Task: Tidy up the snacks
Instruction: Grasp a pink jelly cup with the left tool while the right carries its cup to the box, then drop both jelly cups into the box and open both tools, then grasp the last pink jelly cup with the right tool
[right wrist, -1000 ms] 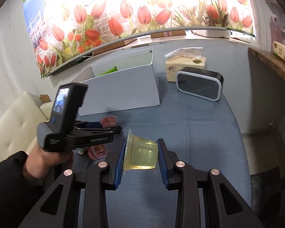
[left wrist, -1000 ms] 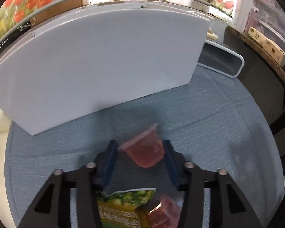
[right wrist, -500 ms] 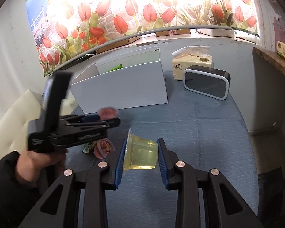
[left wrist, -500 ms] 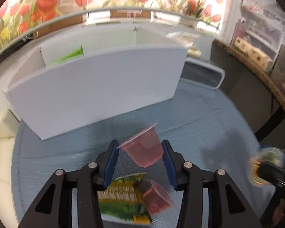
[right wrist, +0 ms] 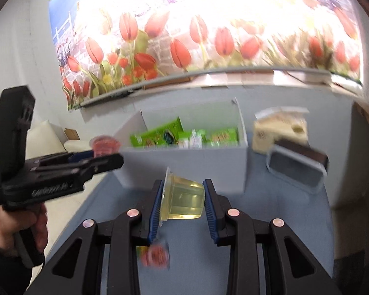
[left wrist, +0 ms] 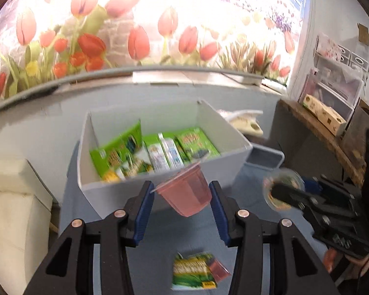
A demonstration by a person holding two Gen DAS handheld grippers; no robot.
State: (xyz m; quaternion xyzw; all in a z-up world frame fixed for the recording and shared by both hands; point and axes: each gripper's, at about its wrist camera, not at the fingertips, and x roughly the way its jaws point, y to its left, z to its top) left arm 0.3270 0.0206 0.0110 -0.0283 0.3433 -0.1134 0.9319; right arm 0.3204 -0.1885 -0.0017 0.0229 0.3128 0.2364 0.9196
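Note:
My left gripper [left wrist: 182, 194] is shut on a pink jelly cup [left wrist: 187, 193] and holds it in the air just in front of the white box [left wrist: 115, 189]. The box holds several green snack packets [left wrist: 115, 153]. My right gripper [right wrist: 183, 196] is shut on a yellow jelly cup [right wrist: 183, 200], tilted on its side, above the blue table in front of the same box [right wrist: 209, 162]. The left gripper with its pink cup [right wrist: 104, 145] shows at the left of the right wrist view. A green packet [left wrist: 194, 274] and another pink cup [left wrist: 219, 269] lie on the table below.
A tissue box [right wrist: 280, 132] and a black clock with a white rim [right wrist: 297, 167] stand right of the white box. A cream sofa [left wrist: 12, 196] is at the left. A wooden shelf [left wrist: 332, 142] runs along the right wall.
Both grippers have risen with their cups, so the inside of the white box now shows. The left gripper has moved up toward the box's front wall.

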